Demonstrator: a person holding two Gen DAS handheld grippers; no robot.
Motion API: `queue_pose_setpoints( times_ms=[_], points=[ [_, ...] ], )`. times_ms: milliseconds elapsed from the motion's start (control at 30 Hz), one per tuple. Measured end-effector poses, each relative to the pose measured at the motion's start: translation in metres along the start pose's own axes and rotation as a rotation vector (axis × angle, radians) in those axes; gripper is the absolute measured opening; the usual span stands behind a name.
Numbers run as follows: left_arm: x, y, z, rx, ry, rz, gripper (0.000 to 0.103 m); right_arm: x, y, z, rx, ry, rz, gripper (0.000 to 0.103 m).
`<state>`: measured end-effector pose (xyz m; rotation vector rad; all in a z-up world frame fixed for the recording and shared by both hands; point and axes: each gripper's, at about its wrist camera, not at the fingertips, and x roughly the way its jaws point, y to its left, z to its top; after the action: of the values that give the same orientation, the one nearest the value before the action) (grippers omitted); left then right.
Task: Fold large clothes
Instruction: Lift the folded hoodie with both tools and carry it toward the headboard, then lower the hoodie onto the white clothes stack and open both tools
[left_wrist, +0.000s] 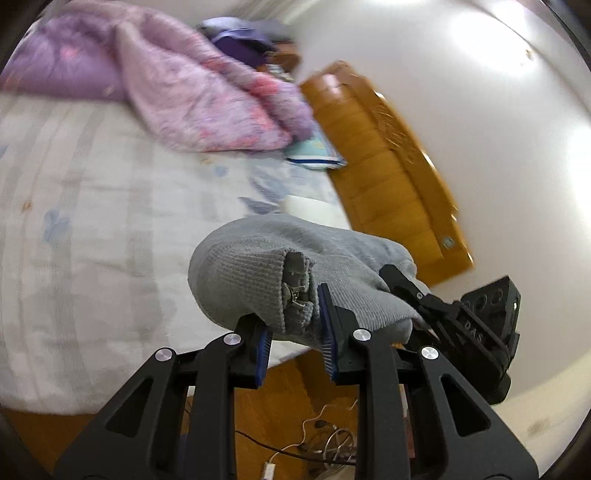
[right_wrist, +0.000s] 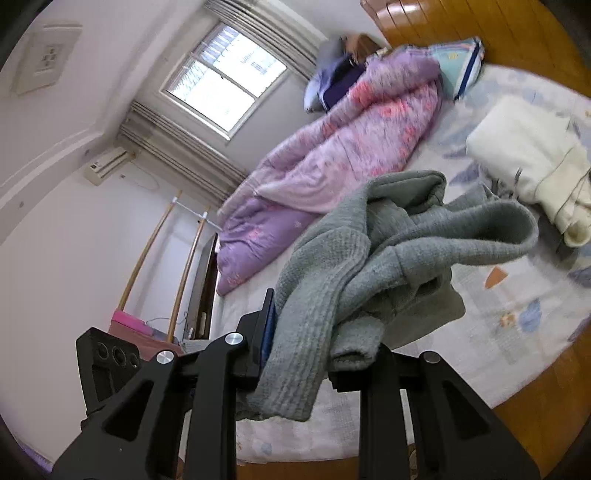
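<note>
Left claw (left_wrist: 295, 325) clamps zipper edge of grey knitted sweater (left_wrist: 258, 266); right claw (right_wrist: 317, 350) pinches bunched grey knit (right_wrist: 369, 258). Garment hangs lifted above bed's pale patterned sheet (left_wrist: 92, 184), likely for spreading flat before folding.

Bunched grey knit sweater (right_wrist: 373, 258) hangs above the bed.

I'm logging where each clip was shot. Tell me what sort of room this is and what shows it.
Most likely a home bedroom. A bed with a pale printed sheet fills both views, a purple quilt lies heaped on it against a wooden headboard, and a curtained window has an air conditioner mounted nearby.
</note>
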<state>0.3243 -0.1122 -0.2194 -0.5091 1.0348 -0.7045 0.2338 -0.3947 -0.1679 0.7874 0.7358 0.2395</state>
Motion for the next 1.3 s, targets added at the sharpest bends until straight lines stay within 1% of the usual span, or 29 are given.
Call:
queue_pose_setpoints(
  times_ms=[100, 267, 400, 500, 567, 667, 733, 767, 800, 867, 900, 933, 967, 1000, 1033, 1067, 1100, 1133, 1167, 1200, 1233, 1300],
  points=[
    [0.005, -0.038, -0.010, 0.062, 0.031, -0.050, 0.022, -0.037, -0.002, 0.007, -0.007, -0.036, -0.034, 0.021],
    [0.035, -0.073, -0.017, 0.104, 0.099, -0.104, 0.022, -0.084, -0.015, 0.021, 0.012, -0.080, -0.095, 0.021],
    [0.067, -0.097, -0.015, 0.155, 0.129, -0.115, 0.022, -0.099, -0.039, 0.037, 0.033, -0.100, -0.115, 0.021],
    [0.098, -0.113, -0.010, 0.181, 0.129, -0.107, 0.022, -0.104, -0.066, 0.057, 0.055, -0.101, -0.110, 0.021],
    [0.122, -0.121, -0.002, 0.178, 0.130, -0.097, 0.022, -0.097, -0.089, 0.080, 0.067, -0.090, -0.106, 0.021],
    [0.170, -0.134, 0.017, 0.154, 0.127, -0.066, 0.022, -0.082, -0.127, 0.123, 0.077, -0.054, -0.092, 0.021],
    [0.213, -0.145, 0.035, 0.132, 0.112, -0.029, 0.022, -0.067, -0.157, 0.163, 0.075, -0.016, -0.069, 0.021],
    [0.228, -0.150, 0.044, 0.124, 0.105, -0.014, 0.022, -0.058, -0.173, 0.186, 0.073, 0.005, -0.055, 0.021],
    [0.254, -0.157, 0.057, 0.110, 0.085, 0.011, 0.022, -0.048, -0.189, 0.211, 0.066, 0.024, -0.037, 0.021],
    [0.288, -0.169, 0.082, 0.070, 0.049, 0.044, 0.022, -0.030, -0.212, 0.254, 0.054, 0.052, -0.003, 0.022],
    [0.304, -0.175, 0.094, 0.053, 0.029, 0.059, 0.022, -0.017, -0.225, 0.284, 0.041, 0.072, 0.020, 0.022],
    [0.324, -0.181, 0.109, 0.039, -0.009, 0.080, 0.022, -0.009, -0.232, 0.307, 0.015, 0.081, 0.039, 0.022],
    [0.339, -0.187, 0.121, 0.030, -0.047, 0.090, 0.022, -0.004, -0.238, 0.322, -0.013, 0.082, 0.053, 0.022],
    [0.354, -0.195, 0.134, 0.030, -0.092, 0.101, 0.022, 0.005, -0.247, 0.346, -0.054, 0.081, 0.087, 0.022],
    [0.364, -0.200, 0.142, 0.035, -0.125, 0.111, 0.022, 0.009, -0.254, 0.359, -0.067, 0.081, 0.119, 0.022],
    [0.381, -0.207, 0.150, 0.051, -0.181, 0.122, 0.022, 0.015, -0.268, 0.373, -0.075, 0.078, 0.151, 0.022],
    [0.391, -0.210, 0.154, 0.064, -0.204, 0.130, 0.022, 0.022, -0.285, 0.383, -0.085, 0.081, 0.161, 0.022],
    [0.413, -0.213, 0.156, 0.096, -0.226, 0.168, 0.022, 0.030, -0.303, 0.389, -0.088, 0.100, 0.146, 0.021],
    [0.437, -0.213, 0.154, 0.119, -0.210, 0.213, 0.022, 0.039, -0.321, 0.391, -0.074, 0.128, 0.108, 0.021],
    [0.453, -0.212, 0.152, 0.126, -0.180, 0.235, 0.022, 0.048, -0.338, 0.389, -0.048, 0.158, 0.065, 0.021],
    [0.483, -0.203, 0.144, 0.123, -0.116, 0.276, 0.022, 0.063, -0.370, 0.383, 0.010, 0.216, 0.000, 0.021],
    [0.532, -0.178, 0.124, 0.093, 0.006, 0.338, 0.022, 0.083, -0.422, 0.366, 0.103, 0.295, -0.071, 0.021]
  ],
)
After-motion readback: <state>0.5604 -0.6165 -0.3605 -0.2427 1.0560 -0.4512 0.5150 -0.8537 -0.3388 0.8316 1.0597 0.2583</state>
